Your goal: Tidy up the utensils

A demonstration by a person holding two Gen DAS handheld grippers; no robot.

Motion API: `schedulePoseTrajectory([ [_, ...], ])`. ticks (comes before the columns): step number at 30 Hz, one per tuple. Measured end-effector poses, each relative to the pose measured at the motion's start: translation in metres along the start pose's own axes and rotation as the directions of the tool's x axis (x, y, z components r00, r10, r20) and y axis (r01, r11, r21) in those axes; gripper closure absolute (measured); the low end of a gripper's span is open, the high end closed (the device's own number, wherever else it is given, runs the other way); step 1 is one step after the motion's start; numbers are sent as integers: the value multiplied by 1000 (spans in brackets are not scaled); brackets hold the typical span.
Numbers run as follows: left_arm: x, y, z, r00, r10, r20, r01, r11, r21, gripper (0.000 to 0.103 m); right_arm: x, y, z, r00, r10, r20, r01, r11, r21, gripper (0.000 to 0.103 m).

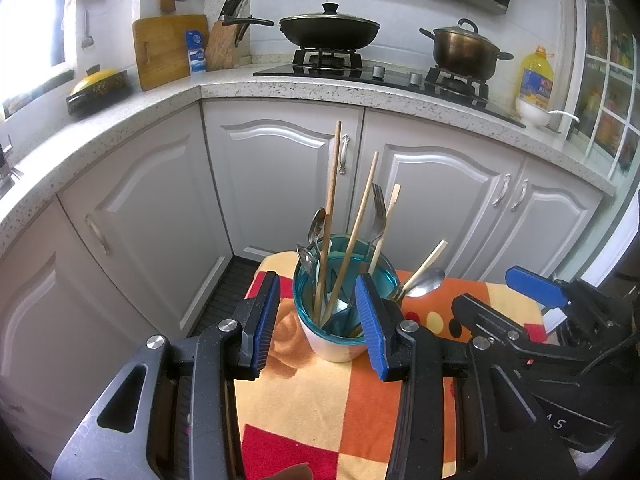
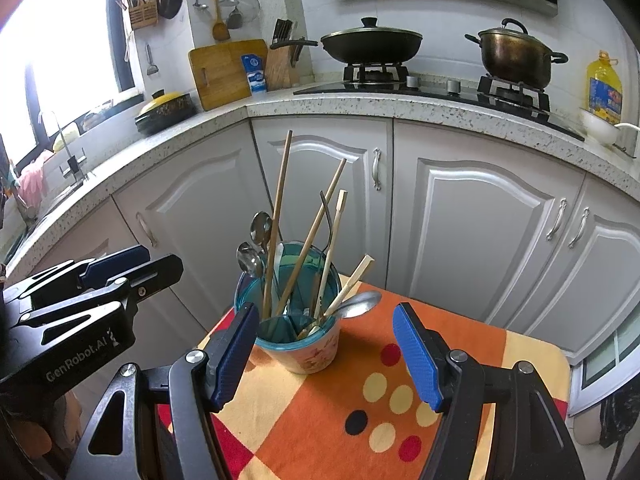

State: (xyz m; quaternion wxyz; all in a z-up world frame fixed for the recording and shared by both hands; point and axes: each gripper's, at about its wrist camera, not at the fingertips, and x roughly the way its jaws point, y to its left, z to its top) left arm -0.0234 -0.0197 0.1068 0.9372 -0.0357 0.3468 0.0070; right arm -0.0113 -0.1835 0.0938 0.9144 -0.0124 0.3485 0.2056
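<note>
Behind everything, white kitchen cabinets [image 1: 280, 176] under a speckled countertop [image 1: 304, 90], bearing a black lidded wok [image 1: 330, 30] and a brass-coloured pot [image 1: 464, 48].

In front, a small table draped in an orange, yellow and red patterned cloth [image 2: 320, 400].

Near the cloth's far edge, a utensil cup [image 2: 298, 344] with a teal divided insert, upright, crowded with wooden chopsticks [image 2: 280, 208], spoons [image 2: 260, 226] and a fork [image 1: 378, 216], most leaning outward.

Left gripper [image 1: 318, 320] open, blue pads either side of the cup, not pressing it.

Right gripper [image 2: 326, 356] open, empty, low over the cloth just before the cup.
</note>
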Motion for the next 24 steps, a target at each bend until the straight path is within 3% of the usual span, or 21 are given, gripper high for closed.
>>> schedulePoseTrajectory([
  [17, 3, 3, -2, 1000, -26, -2, 26, 1000, -6, 65, 2, 2, -1, 1000, 8, -10, -8, 1000, 1, 36],
  [24, 4, 5, 1, 1000, -5, 5, 6, 1000, -14, 65, 1, 0, -1, 1000, 6, -7, -6, 1000, 4, 36],
])
